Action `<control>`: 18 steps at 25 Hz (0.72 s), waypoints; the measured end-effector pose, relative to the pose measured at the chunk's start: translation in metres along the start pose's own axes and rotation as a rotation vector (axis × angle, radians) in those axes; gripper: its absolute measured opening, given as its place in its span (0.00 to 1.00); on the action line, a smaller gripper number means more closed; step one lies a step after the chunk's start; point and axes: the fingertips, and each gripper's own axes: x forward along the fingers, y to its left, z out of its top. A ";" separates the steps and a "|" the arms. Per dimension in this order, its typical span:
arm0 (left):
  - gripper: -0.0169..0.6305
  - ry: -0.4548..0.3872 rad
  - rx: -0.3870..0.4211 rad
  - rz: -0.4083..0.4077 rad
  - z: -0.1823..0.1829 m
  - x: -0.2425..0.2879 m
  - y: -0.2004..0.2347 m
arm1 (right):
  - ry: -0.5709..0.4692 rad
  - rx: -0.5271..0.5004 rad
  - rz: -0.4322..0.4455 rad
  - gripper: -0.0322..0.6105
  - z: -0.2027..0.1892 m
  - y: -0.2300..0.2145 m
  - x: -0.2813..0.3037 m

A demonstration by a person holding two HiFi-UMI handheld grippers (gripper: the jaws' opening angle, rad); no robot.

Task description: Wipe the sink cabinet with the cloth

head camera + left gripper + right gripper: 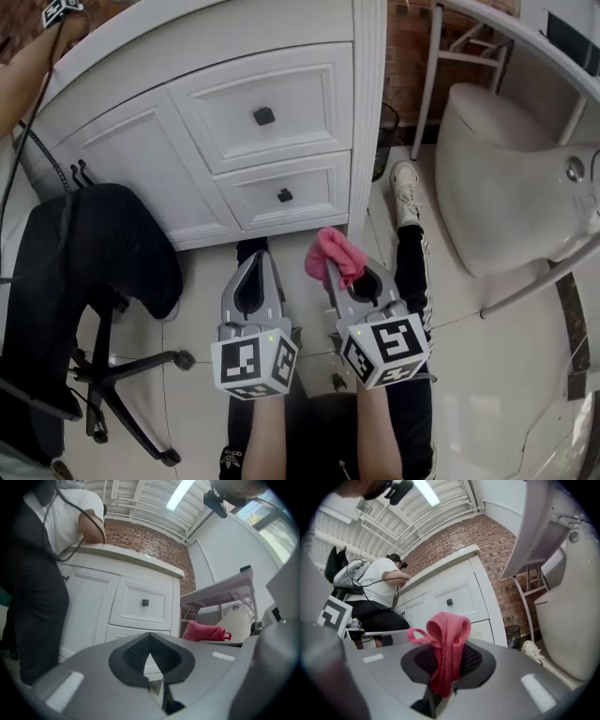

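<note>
The white sink cabinet (pixel 234 141) stands ahead of me, with two drawers (pixel 262 112) that carry square black knobs. My right gripper (pixel 337 264) is shut on a pink cloth (pixel 335 255), which bunches up above the jaw tips a short way in front of the cabinet's lower right corner. The right gripper view shows the cloth (pixel 447 648) pinched between the jaws, with the cabinet (pixel 454 602) beyond. My left gripper (pixel 255 272) is shut with nothing in it, pointing at the cabinet base. The left gripper view shows the drawers (pixel 143 604) and the cloth (pixel 206 632) off to the right.
A black office chair (pixel 94 272) draped with dark clothing stands left of me. A white toilet (pixel 506 178) is on the right, a small black bin (pixel 386 131) beside the cabinet. Another person (pixel 377 585) leans on the counter at the left.
</note>
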 end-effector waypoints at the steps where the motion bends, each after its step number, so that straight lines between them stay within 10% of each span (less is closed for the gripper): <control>1: 0.05 -0.016 -0.001 0.007 0.010 -0.018 0.002 | -0.014 -0.004 0.000 0.15 0.006 0.012 -0.014; 18: 0.05 -0.177 0.017 -0.007 0.078 -0.106 -0.003 | -0.109 -0.161 0.006 0.15 0.067 0.069 -0.077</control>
